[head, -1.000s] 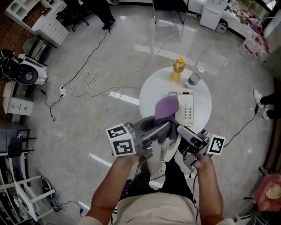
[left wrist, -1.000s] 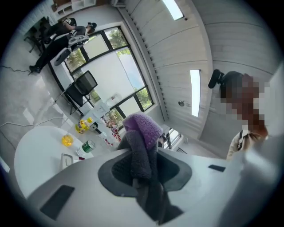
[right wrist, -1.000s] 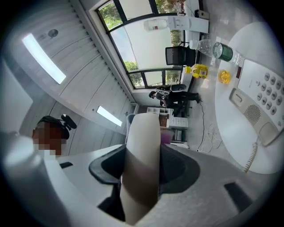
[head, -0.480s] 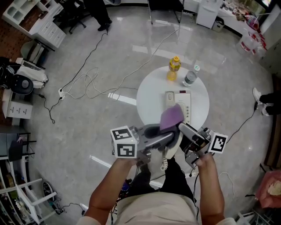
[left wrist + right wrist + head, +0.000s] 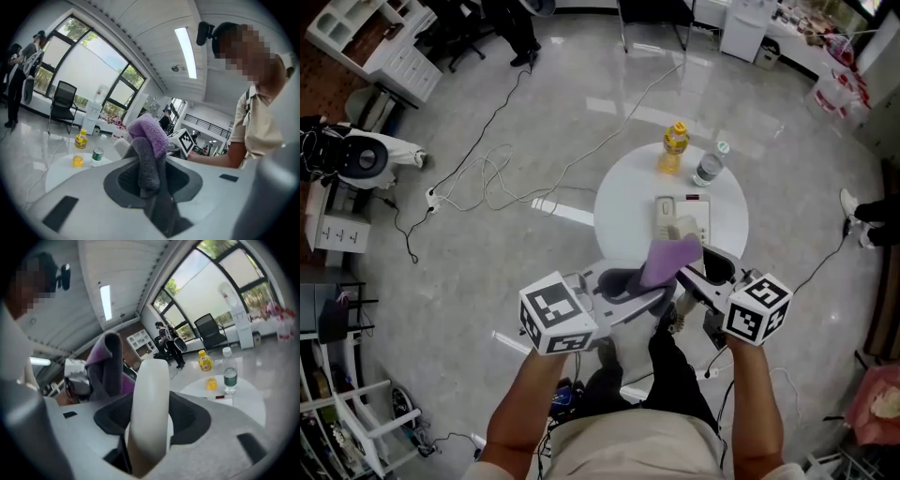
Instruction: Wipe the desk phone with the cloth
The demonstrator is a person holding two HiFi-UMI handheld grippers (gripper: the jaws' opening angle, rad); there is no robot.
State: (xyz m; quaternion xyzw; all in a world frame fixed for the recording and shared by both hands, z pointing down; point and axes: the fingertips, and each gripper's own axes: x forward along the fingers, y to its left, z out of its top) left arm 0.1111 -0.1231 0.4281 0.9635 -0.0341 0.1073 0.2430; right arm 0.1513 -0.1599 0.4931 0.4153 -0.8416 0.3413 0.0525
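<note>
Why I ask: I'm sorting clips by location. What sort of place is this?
Probably an open-plan office or lab: tall windows, an office chair beside them, and cables trailing across the glossy floor near a round table holding the desk phone.

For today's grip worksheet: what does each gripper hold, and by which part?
Left gripper: purple cloth, by one end. Right gripper: white handset, around its shaft.

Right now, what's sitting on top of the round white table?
A yellow plastic bottle, a clear water bottle and the white desk phone. The purple cloth, held in front, hides the phone's near end and part of the table.
</note>
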